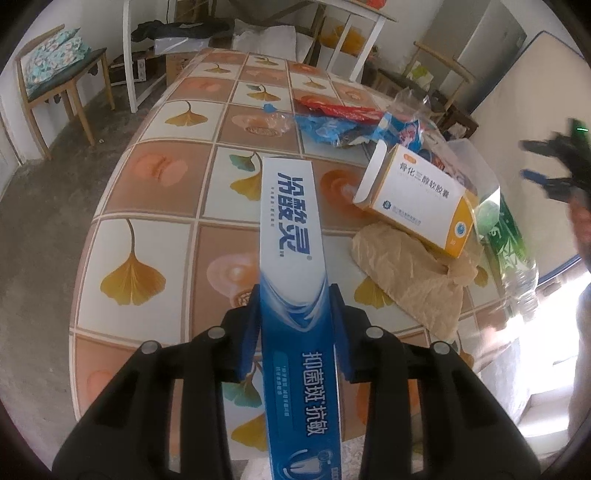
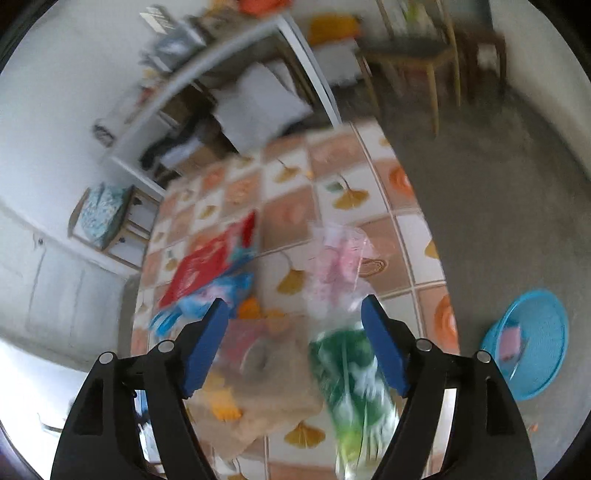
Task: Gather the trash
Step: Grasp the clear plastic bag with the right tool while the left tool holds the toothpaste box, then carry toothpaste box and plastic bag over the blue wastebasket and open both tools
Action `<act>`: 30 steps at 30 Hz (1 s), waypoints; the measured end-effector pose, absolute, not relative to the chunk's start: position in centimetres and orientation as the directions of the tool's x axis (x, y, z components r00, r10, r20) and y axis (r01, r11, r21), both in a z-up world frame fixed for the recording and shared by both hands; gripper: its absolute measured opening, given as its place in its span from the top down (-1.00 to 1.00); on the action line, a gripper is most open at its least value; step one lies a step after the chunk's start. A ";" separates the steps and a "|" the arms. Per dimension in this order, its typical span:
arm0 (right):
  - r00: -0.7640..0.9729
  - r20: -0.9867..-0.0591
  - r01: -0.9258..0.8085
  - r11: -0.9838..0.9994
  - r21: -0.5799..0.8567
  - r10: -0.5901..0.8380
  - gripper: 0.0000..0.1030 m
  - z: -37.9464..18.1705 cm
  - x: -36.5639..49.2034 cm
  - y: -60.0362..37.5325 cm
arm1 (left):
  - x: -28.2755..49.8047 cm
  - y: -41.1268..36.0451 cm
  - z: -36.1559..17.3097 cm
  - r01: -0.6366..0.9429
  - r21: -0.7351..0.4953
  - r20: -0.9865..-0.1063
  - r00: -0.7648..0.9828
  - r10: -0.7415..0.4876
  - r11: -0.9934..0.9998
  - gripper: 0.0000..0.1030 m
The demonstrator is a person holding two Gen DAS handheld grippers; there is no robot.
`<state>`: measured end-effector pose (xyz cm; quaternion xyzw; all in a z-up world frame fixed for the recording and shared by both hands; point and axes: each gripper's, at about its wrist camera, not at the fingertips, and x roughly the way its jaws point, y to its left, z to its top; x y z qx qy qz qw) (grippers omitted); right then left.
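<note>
My left gripper (image 1: 293,325) is shut on a long blue-and-white toothpaste box (image 1: 286,229) and holds it above the tiled table (image 1: 155,229). On the table to its right lie a white-and-orange medicine box (image 1: 415,201), crumpled brown paper (image 1: 410,273), a green-labelled plastic bottle (image 1: 511,243) and red and blue wrappers (image 1: 340,122). My right gripper (image 2: 295,343) is open and empty above the table; it also shows at the right edge of the left wrist view (image 1: 550,166). The green bottle (image 2: 351,391), a clear bag (image 2: 340,266) and the red wrapper (image 2: 210,266) lie below it, blurred.
A blue plastic basket (image 2: 532,343) with something pink in it stands on the concrete floor right of the table. Wooden chairs (image 1: 55,74) and a white-framed table (image 1: 332,22) with clutter stand beyond the table's far end.
</note>
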<state>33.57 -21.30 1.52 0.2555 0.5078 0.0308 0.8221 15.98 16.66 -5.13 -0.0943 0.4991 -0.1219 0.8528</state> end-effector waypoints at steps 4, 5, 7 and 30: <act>0.371 -0.870 0.309 0.840 0.445 0.325 -0.30 -3.0 37.8 -23.2 | 15.9 17.4 -4.8 0.113 -0.301 -0.809 0.496 -0.316 0.947 0.36; 0.344 -0.874 0.333 0.826 0.455 0.343 -0.26 -4.4 38.8 -23.6 | 15.9 17.6 -4.7 0.114 -0.309 -0.802 0.502 -0.323 0.944 0.36; 0.329 -0.873 0.363 0.805 0.469 0.360 -0.20 -5.9 39.5 -23.9 | 15.9 18.0 -4.5 0.116 -0.325 -0.792 0.509 -0.337 0.938 0.36; 0.453 -0.781 0.373 0.705 0.603 0.430 0.85 -8.0 40.6 -24.0 | 15.5 19.5 -2.4 0.133 -0.311 -0.732 0.598 -0.327 0.941 0.37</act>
